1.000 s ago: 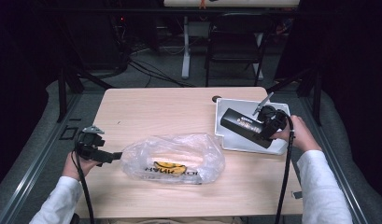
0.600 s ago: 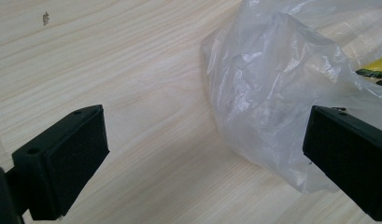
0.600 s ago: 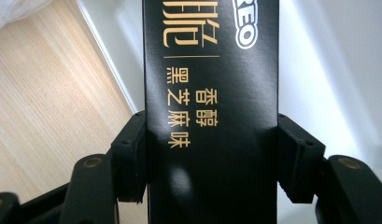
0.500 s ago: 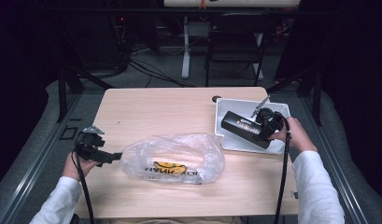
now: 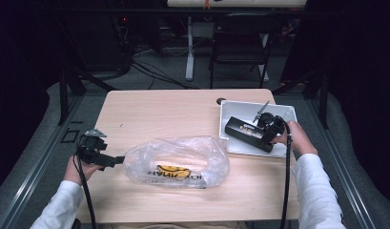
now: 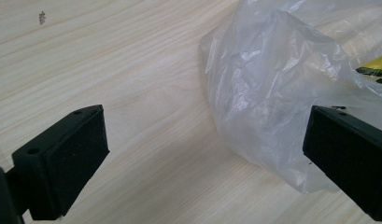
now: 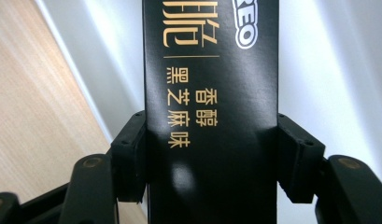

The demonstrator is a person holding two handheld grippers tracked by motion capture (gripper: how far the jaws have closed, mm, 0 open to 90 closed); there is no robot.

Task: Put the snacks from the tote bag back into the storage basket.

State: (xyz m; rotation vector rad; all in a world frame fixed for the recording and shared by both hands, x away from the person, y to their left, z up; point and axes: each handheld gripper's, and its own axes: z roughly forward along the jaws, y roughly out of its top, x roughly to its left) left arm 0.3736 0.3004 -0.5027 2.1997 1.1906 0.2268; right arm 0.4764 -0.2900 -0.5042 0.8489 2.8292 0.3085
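High view: left gripper (image 5: 117, 161) rests on the bench (image 5: 173, 109), fingers (image 6: 62, 158) spread wide just beside a clear plastic bag (image 5: 176, 161). Farther right, right gripper (image 5: 265, 137) fingers (image 7: 129, 158) clamp a black Oreo box (image 5: 245, 132) over the white bin (image 5: 278, 109).

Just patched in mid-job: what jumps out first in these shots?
The crumpled clear plastic bag with yellow-and-black print lies at the middle of the light wooden table, and the open left gripper straddles its edge. At the table's right, the right gripper is clamped on a long black box with gold lettering over the white rectangular tray.
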